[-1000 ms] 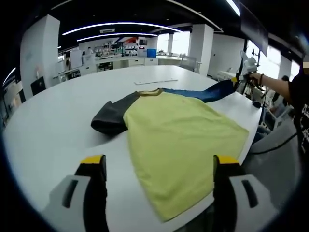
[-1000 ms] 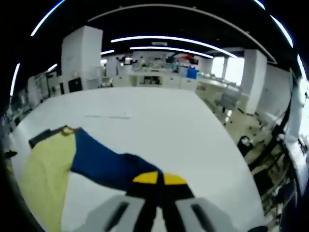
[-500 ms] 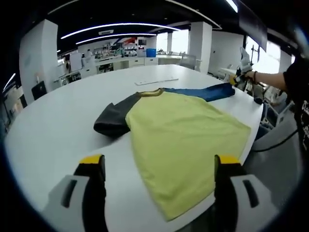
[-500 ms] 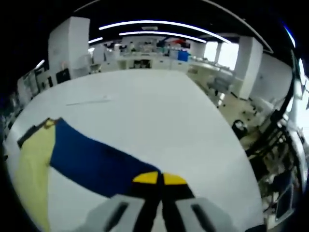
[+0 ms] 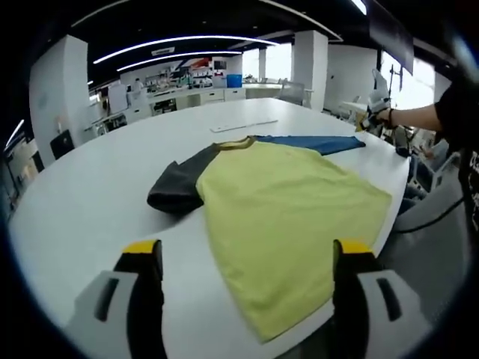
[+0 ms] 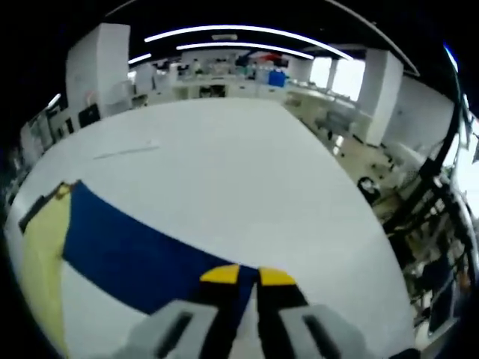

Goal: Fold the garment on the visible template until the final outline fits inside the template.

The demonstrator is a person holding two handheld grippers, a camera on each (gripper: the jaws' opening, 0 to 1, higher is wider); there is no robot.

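The left gripper point(image 5: 245, 258) hovers with its jaws spread wide and nothing between them, above the near edge of the white desk point(image 5: 90, 187). The right gripper point(image 6: 248, 277) has its yellow-tipped jaws nearly together, pinching the end of the blue sleeve point(image 6: 127, 250) of the garment point(image 5: 277, 209); in the left gripper view it appears at the far right edge of the desk, held in a person's hand point(image 5: 385, 114). The garment lies flat on the desk, its yellow body reaching the near right edge, its blue sleeve stretched out toward the right edge, and its dark grey sleeve point(image 5: 176, 183) bunched on the left side toward the middle of the desk.
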